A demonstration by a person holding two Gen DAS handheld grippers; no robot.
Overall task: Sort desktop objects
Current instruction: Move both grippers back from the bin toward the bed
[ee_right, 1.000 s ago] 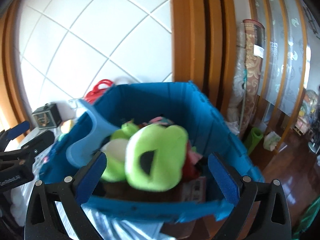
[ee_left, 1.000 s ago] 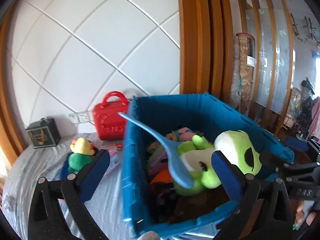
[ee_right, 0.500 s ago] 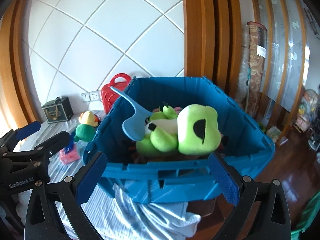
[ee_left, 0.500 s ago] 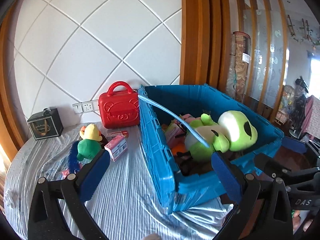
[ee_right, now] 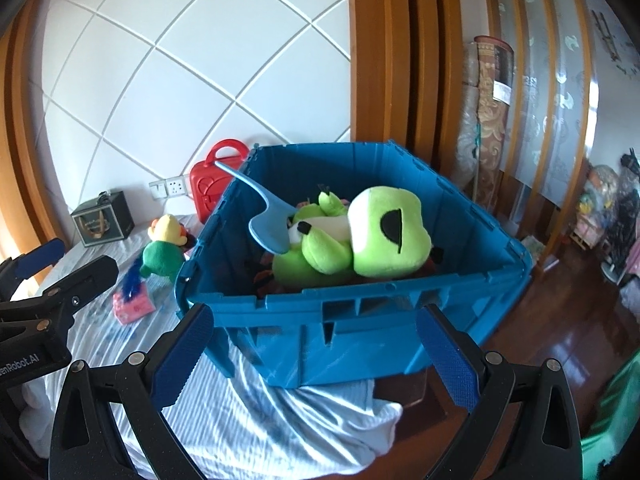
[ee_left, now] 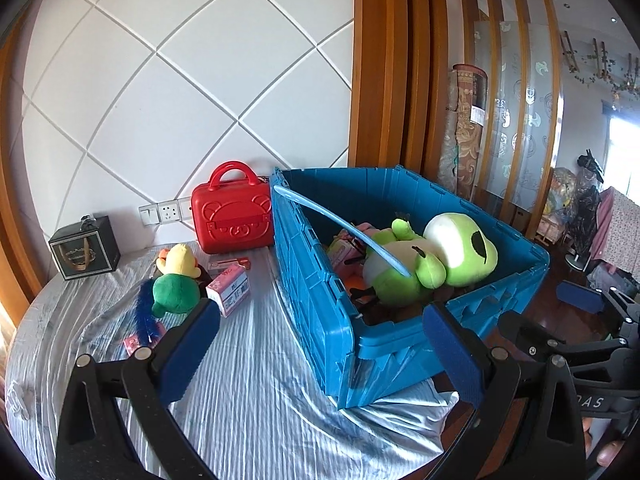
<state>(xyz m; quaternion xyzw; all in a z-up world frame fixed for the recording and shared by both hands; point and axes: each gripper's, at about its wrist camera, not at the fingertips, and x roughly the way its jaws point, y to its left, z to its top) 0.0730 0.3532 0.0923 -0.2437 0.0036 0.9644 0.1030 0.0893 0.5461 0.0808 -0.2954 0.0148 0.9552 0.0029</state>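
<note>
Blue crate (ee_left: 400, 344) holds the green frog plush (ee_right: 360, 236) and a long blue shoehorn (ee_left: 344, 224) — my left gripper (ee_left: 320, 344) and right gripper (ee_right: 316, 344) hang spread, empty, short of its near wall.

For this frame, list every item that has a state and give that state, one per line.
left gripper: open, holding nothing
right gripper: open, holding nothing
blue crate: lid-less, filled with toys
green frog plush: lying on top inside the crate
light blue shoehorn: propped slanted against the crate rim
red case: closed, upright
small plush: lying on the table
pink box: closed, on the table
</note>
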